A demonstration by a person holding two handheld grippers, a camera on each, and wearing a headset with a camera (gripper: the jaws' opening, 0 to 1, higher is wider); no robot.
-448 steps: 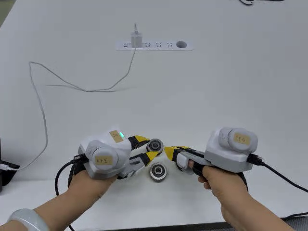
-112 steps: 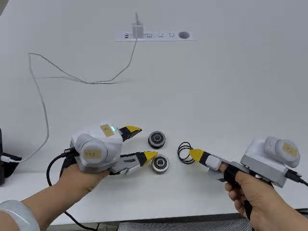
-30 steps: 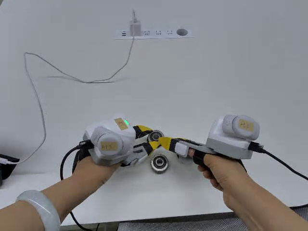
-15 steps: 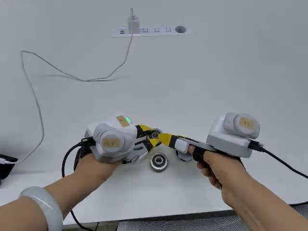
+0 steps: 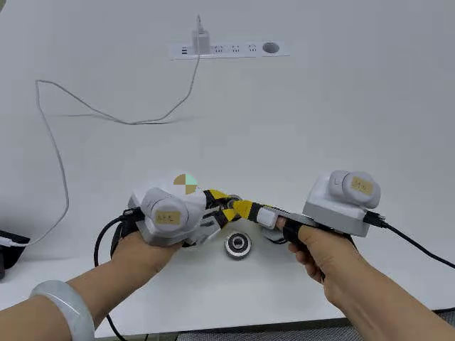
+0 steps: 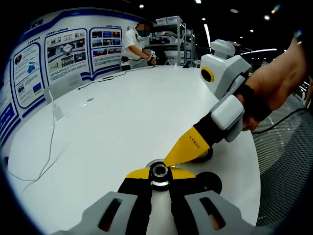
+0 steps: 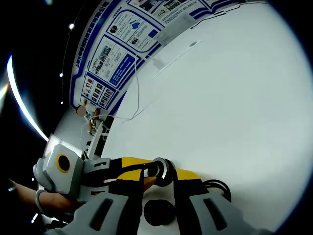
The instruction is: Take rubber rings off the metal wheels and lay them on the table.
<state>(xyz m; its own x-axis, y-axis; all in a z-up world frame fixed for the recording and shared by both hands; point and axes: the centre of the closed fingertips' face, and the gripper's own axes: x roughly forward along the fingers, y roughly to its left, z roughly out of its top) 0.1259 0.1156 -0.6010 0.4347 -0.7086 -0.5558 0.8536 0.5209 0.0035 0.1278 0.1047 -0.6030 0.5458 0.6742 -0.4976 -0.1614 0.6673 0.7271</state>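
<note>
The left tool point(image 5: 222, 204) pinches a metal wheel point(image 6: 159, 172) to hold it steady, so the right tool point(image 6: 172, 159), closed on its rubber ring point(image 7: 165, 172) from 3 o'clock, can pull that off.

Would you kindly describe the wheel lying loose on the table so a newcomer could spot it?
On the table, find where the left gripper and right gripper meet tip to tip near the front edge. Just nearer the person, a small metal wheel lies flat. Unlike the other wheel, held in the left gripper, nothing grips it.
</note>
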